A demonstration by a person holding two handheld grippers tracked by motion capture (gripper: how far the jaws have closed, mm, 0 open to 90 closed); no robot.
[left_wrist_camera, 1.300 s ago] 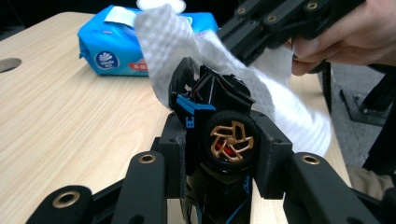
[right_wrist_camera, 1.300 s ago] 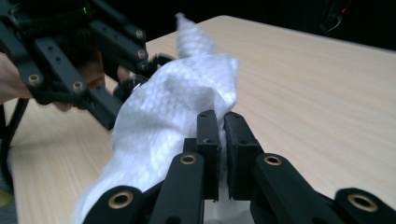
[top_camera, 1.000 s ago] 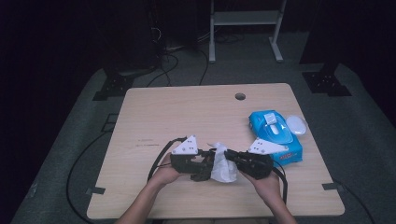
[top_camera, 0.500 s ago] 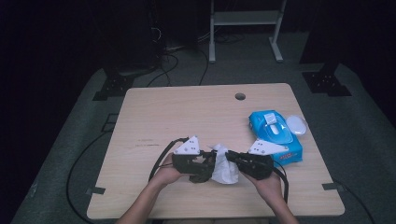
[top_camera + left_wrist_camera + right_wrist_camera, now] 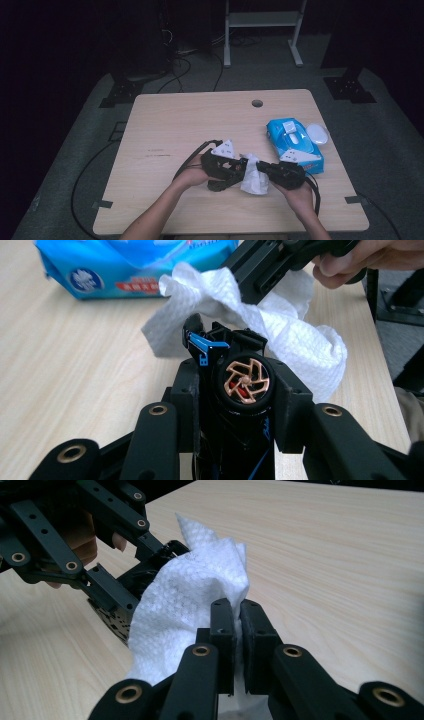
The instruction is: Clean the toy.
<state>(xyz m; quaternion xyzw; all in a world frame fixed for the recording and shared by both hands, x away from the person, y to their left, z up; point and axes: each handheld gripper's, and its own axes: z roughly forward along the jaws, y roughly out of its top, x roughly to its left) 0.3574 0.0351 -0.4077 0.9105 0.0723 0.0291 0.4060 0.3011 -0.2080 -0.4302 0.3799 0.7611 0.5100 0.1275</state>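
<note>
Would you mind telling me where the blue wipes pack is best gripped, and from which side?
Grip the blue wipes pack across its narrow width, near the middle, coming straight down from above. It lies flat on the table, its long sides look free, and its soft body should pinch easily. The white lid lies beside it.

Since the earlier pictures the left gripper [image 5: 235,172], with the small black toy car [image 5: 239,382] clamped between its jaws, shifts a little to the right across the table [image 5: 165,125], closer to the white wipe [image 5: 254,177]. The right gripper [image 5: 262,167], pinching that wipe, comes slightly lower and toward the car, so the wipe now lies pressed against the front of the car instead of hanging between the two grippers
</note>
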